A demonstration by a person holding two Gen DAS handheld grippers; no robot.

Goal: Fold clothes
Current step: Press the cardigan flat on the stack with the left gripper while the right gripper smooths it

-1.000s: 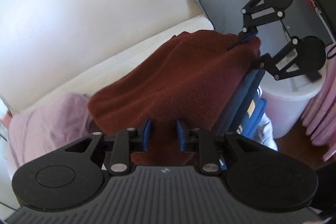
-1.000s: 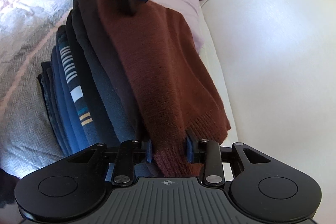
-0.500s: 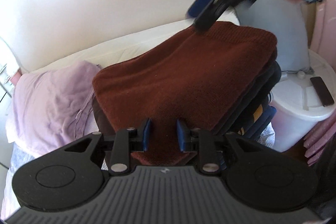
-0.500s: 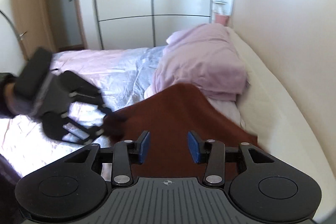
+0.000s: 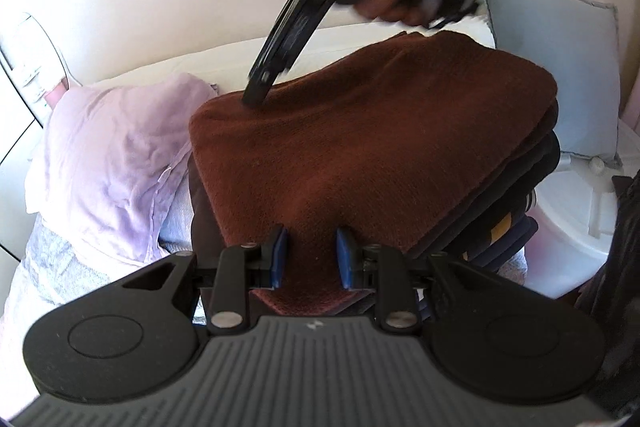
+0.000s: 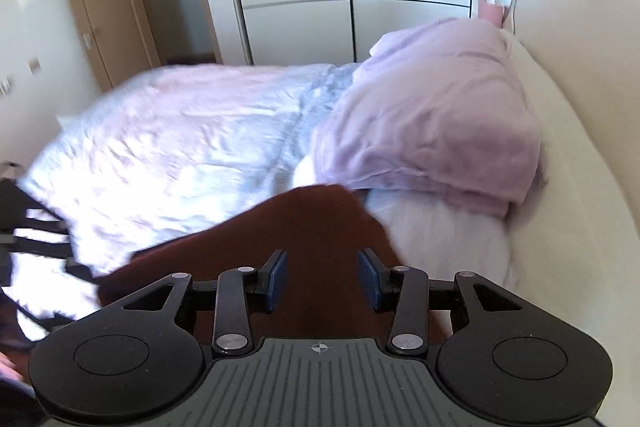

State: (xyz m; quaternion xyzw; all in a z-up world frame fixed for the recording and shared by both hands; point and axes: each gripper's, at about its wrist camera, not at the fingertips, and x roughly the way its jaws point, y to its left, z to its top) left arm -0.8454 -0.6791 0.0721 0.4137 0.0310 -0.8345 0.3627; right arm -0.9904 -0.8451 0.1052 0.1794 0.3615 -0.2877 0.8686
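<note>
Nearest to me, the left tongs (image 5: 310,259) are standing at a narrow gap with the near hem of a rust-brown sweater (image 5: 372,155) lying between the blue pads; whether they are truly pinching it I cannot tell. That sweater is lying folded flat on top of a stack of folded clothes (image 5: 532,187) on the bed (image 6: 180,147), so this one piece is looking finished. Counting the dark and striped layers under it is not possible, as they are blurring together. Just behind, the right tongs (image 6: 322,279) are hovering over the sweater's far side, spread wide and holding nothing. Beyond, one lilac pillow (image 6: 436,115) is lying against the headboard, and one white bin (image 5: 576,203) is standing beside the bed. No unfolded garment is showing, so what remains I cannot judge.
</note>
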